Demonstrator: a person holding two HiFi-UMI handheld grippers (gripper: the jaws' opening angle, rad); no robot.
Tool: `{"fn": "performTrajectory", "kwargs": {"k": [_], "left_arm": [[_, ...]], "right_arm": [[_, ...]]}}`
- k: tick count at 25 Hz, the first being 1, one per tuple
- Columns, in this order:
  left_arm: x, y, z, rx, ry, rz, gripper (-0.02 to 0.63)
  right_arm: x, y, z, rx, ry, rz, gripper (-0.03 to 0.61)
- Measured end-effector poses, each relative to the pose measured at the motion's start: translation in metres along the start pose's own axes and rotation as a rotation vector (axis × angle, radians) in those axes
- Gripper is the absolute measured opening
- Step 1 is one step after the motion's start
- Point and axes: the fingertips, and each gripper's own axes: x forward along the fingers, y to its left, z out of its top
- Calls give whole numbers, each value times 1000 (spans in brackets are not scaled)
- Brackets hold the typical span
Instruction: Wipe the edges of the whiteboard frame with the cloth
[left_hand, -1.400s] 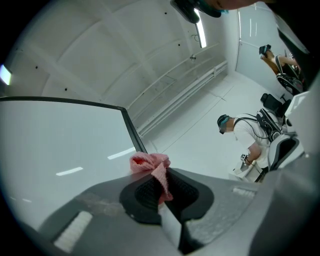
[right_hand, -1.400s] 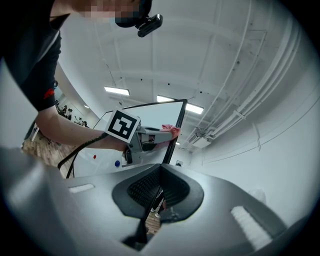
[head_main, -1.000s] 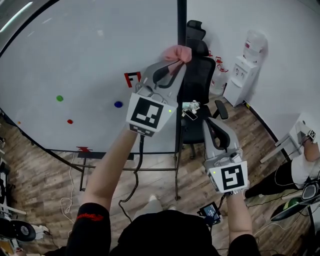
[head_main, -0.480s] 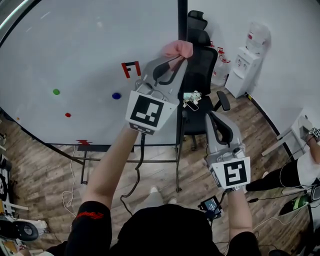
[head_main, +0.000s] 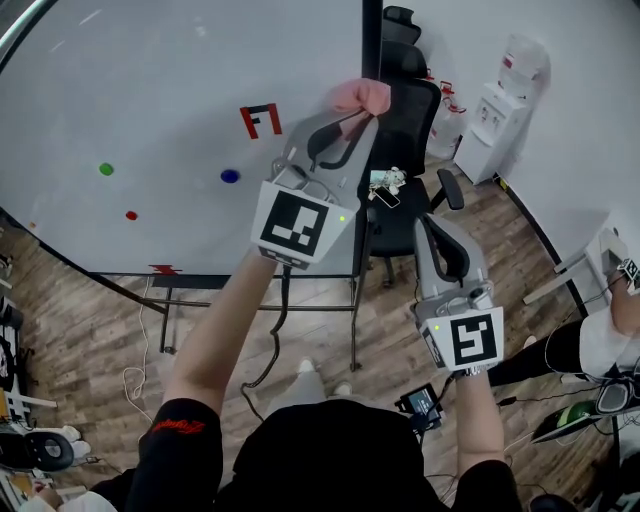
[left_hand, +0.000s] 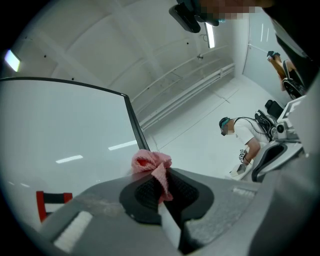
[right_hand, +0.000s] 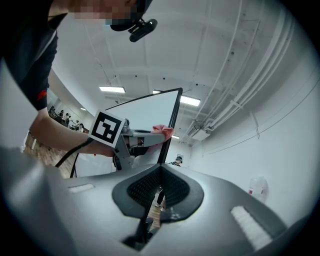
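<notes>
**Head view and gripper views: cloth at the whiteboard frame**

The head view shows the whole layout. The left gripper (head_main: 347, 118) is raised at 12 o'clock. The right gripper (head_main: 432, 228) is held lower, at 4 o'clock, well apart from the whiteboard (head_main: 150, 90). An office chair (head_main: 405, 105) stands just past the board's black frame (head_main: 371, 40), and coloured magnets (head_main: 229, 176) sit on the board face. This view does not show how the jaws stand.

The left gripper view shows its jaws clenched on the cloth (left_hand: 151, 167). The right gripper view shows its own jaws pressed together with nothing between them. It also shows the cloth from the side, meeting the frame's vertical bar.

The cloth is pink with a knitted, waffle-like texture. It is bunched into a crumpled knob at the jaw tips, and a narrow tail is pinched between the pads.

In the left gripper view the cloth's long axis runs from 12 to 6 o'clock, knob uppermost. In the head view the knob points to about 1 o'clock from the gripper and lies against the right edge of the frame, in its upper part.
</notes>
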Motion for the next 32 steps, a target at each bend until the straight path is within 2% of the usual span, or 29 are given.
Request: {"fn": "performTrajectory", "kwargs": {"k": [6,9,13,16,24,32], "left_arm": [[-3,-5,-12,-11,10,2,18],[-5,-8,-17,32,33,3,18],[-8,-14,-25,-41,32,16,18],[-10,-17,-32,-7,47,8,18],[-15,-24,-46,-72,62,16,18],[-21,-31,-60,-56,76,5,18]], "right_arm": [[4,0,-8,11,17,10,2],[5,0,-12,16,23,15,2],[5,1,-19,24,34,23,2],[6,3,-24,28,43,29,2],[7,3,-33,43,59,36,2],[7,6,-44,53,80,41,2]]}}
